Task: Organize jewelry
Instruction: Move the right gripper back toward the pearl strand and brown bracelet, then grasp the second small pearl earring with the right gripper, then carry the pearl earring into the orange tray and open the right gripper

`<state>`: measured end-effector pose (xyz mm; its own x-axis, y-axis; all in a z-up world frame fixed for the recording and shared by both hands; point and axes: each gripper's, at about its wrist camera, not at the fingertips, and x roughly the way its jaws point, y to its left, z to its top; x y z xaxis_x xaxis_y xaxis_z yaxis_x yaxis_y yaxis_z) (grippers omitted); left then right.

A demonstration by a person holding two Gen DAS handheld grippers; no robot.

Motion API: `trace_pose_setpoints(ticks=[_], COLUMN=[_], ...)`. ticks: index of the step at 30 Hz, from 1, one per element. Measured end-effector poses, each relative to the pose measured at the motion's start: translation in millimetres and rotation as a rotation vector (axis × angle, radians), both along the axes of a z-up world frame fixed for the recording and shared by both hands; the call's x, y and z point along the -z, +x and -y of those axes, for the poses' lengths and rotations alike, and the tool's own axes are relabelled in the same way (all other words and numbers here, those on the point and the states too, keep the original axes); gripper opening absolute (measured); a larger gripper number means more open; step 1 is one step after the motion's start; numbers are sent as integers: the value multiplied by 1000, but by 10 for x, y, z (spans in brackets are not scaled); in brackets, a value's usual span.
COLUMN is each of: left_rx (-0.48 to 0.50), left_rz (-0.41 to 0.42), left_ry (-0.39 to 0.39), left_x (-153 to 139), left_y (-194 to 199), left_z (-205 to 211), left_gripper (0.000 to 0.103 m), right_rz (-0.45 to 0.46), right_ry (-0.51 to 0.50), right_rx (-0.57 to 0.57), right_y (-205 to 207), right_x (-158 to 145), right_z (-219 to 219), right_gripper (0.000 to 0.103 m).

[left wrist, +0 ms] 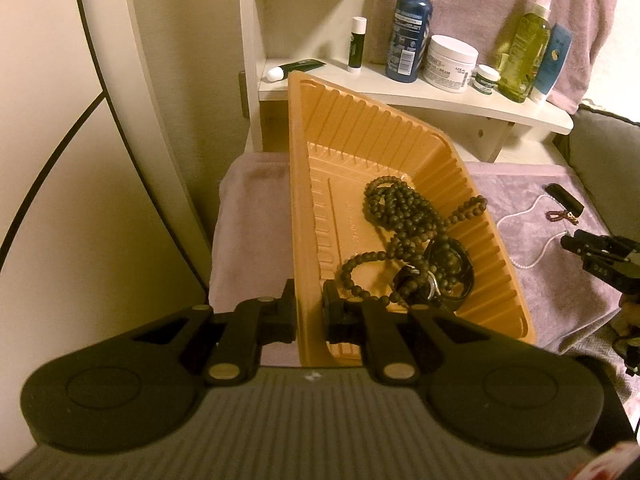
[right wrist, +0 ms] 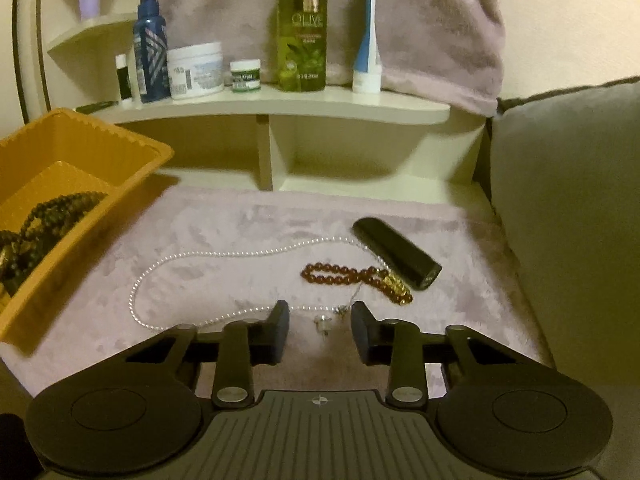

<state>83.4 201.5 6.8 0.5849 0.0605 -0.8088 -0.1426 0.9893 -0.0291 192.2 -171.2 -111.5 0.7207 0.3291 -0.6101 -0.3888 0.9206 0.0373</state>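
My left gripper (left wrist: 310, 304) is shut on the near side wall of an orange ribbed tray (left wrist: 360, 132), holding it tilted. In the tray lie a long dark bead necklace (left wrist: 400, 208) and a black watch-like band (left wrist: 448, 276). My right gripper (right wrist: 320, 316) is open, low over the mauve cloth. A small silver piece (right wrist: 323, 325) lies between its fingers and the pads do not touch it. A white pearl strand (right wrist: 180, 258) loops across the cloth. A reddish-brown bead bracelet (right wrist: 340, 274) lies beside a black tube (right wrist: 396, 252).
A cream shelf (right wrist: 280, 106) at the back carries a green olive bottle (right wrist: 302, 28), a blue bottle (right wrist: 150, 48), white jars (right wrist: 196, 70) and tubes. A grey cushion (right wrist: 568, 200) borders the cloth on the right. The tray (right wrist: 100, 128) stands at the left.
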Motion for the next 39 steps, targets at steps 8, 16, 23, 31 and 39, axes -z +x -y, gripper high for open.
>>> trace_pose_setpoints(ticks=[8, 16, 23, 31, 39], left_rx=[1, 1, -1, 1, 4], left_rz=[0, 0, 0, 2, 3], left_ry=[0, 0, -2, -1, -2], left_x=[-3, 1, 1, -7, -12], left_y=[3, 3, 4, 7, 4], left_z=[2, 0, 2, 8, 4], left_gripper=[10, 10, 10, 10, 10], right_rz=[5, 10, 47, 78, 88], right_ry=[7, 6, 17, 56, 99], right_rx=[2, 7, -27, -127, -258], right_y=[6, -23, -106, -166, -220], right_x=[30, -16, -233, -497, -641], right_z=[5, 8, -85, -440, -908], right_gripper=[21, 9, 9, 9, 9])
